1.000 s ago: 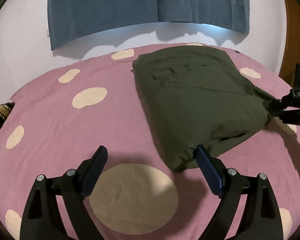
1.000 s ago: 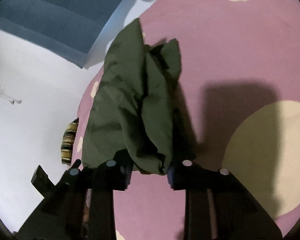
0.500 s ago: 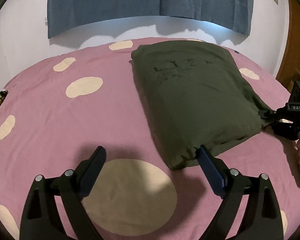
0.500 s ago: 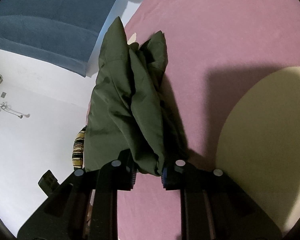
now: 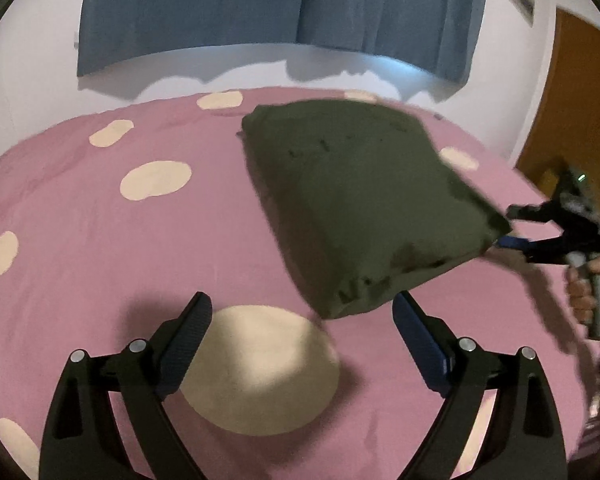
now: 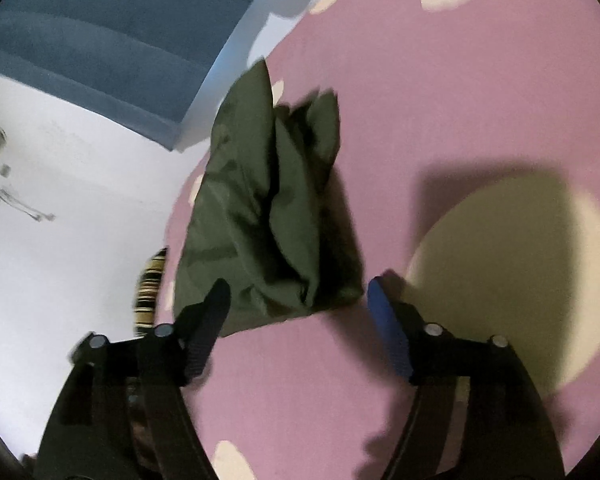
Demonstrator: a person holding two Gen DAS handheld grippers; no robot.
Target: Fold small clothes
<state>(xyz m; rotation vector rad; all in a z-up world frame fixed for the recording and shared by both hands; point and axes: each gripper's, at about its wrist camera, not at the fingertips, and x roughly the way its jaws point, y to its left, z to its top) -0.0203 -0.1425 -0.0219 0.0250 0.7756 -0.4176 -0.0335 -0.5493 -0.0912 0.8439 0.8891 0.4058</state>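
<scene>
- Olive-green garment (image 5: 360, 204), folded into a thick rectangle, lay on the pink bedsheet (image 5: 99, 248), towards the right side of the bed.
- Left gripper (image 5: 302, 332): jaws wide apart, empty, low over the sheet just short of the garment's near corner.
- Right gripper (image 6: 297, 320): jaws wide apart with the garment's right corner between them; no clamping visible. Contact with one pad could not be ruled out because of blur.
- Handling, judged: light, soft, limp cloth; layers would slide and sag if lifted by one point. Best hold: pinch all layers at two corners of one edge.
- Surface: soft sheet with cream spots (image 5: 259, 368), likely to wrinkle under dragging.
- Room: white wall, blue curtain (image 5: 275, 12), wooden door (image 5: 580, 112) at right.
</scene>
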